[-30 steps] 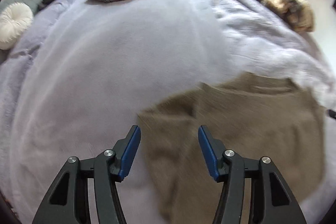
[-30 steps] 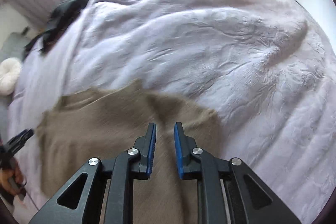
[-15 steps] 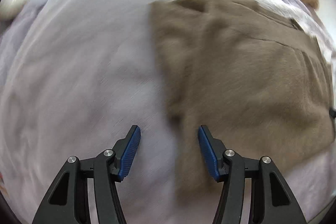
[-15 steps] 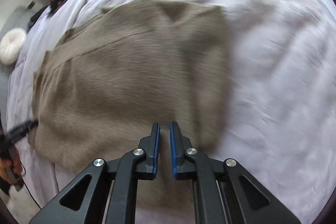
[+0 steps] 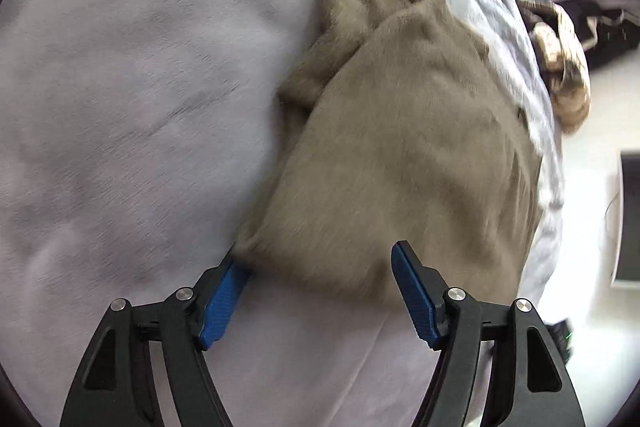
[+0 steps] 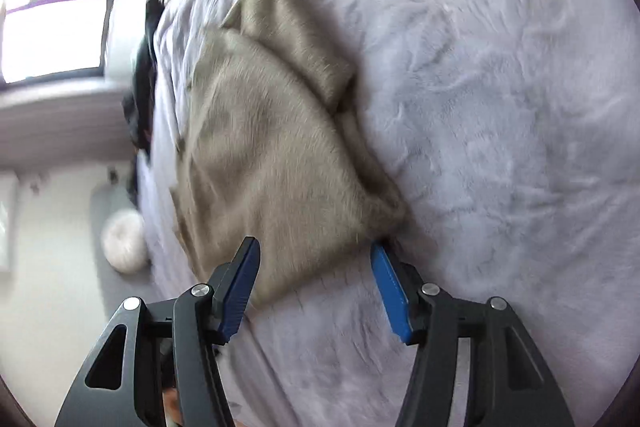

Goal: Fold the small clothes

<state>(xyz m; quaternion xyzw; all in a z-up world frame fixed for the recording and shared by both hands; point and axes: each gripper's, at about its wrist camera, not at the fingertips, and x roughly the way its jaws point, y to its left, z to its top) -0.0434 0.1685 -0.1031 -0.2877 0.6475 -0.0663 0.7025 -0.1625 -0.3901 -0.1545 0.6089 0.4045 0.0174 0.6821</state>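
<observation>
The brown fuzzy garment (image 5: 404, 155) used to lie flat; now it is folded over on the pale blanket (image 5: 120, 87). The left gripper (image 5: 320, 291) is spread wide at the near left corner, holding nothing. The right gripper (image 6: 316, 283), which was almost closed, is wide too, around the near right corner, likely letting go.

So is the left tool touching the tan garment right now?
Touching: in the left wrist view the left tool's open left finger disappears under the tan garment's corner.

left tool (image 5: 322, 291) spread wide, right tool (image 6: 316, 285) spread wide
</observation>
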